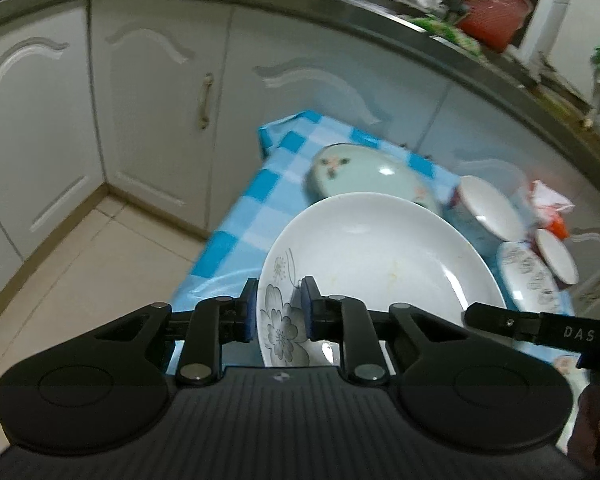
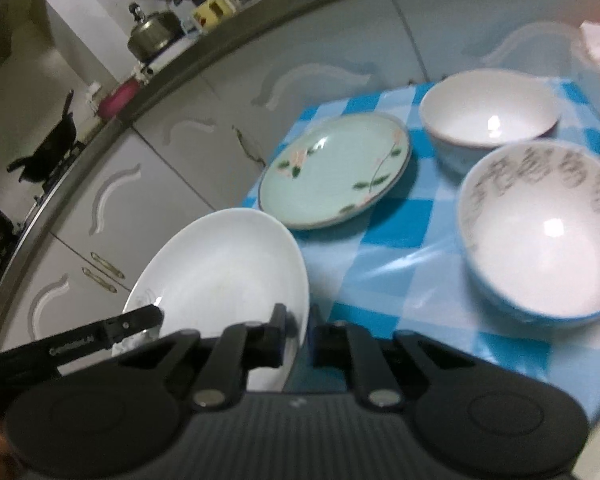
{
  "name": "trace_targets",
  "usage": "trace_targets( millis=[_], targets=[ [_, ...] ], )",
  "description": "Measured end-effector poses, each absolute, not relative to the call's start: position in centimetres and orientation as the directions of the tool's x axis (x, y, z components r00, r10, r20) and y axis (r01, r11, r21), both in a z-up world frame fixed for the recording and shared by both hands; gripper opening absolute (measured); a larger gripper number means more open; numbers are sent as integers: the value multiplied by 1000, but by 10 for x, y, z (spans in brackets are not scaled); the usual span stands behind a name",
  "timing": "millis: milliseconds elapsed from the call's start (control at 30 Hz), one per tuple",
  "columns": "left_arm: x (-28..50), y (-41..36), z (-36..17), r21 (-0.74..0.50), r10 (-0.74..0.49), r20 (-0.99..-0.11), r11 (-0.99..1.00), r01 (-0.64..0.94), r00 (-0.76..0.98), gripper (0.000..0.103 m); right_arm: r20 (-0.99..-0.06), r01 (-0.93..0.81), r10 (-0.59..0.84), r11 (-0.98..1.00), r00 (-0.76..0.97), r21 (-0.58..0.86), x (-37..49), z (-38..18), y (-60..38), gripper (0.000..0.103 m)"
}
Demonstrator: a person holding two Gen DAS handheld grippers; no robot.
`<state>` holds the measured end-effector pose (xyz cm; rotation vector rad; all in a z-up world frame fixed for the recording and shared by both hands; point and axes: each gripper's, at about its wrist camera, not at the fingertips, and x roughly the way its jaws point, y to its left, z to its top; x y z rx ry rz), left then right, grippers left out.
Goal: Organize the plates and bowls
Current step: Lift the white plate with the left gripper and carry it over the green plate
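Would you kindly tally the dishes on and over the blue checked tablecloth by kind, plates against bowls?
Plates: 2, the white floral plate held at its rim by both grippers, and the pale green flowered plate on the cloth.
Bowls: 3, the big white bowl with grey script, the white bowl with a red outside, and a smaller red-sided bowl.
Total: 5 dishes.
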<state>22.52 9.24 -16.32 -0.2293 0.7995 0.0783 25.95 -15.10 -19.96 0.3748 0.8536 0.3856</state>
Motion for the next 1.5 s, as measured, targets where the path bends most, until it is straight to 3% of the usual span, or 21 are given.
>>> trace_targets(
  millis=[300,667,1067,1500],
  targets=[
    [209,17,-144,-228,-163,-717,974,-7,678,19,-639,-100,391,892,663,442,200,-167,-219,8],
    [200,-83,-165,-244,-303,-761,953,181,574,18,-681,100,246,899,690,426,122,-165,-319,8],
    [203,-145,-198,-168,-290,-812,947,273,506,20,-715,250,173,860,677,445,84,-197,-381,9],
    [198,-164,-209,-117,-244,-835,954,275,494,20,-728,258,184,855,660,450,82,-212,-393,8]
  ],
)
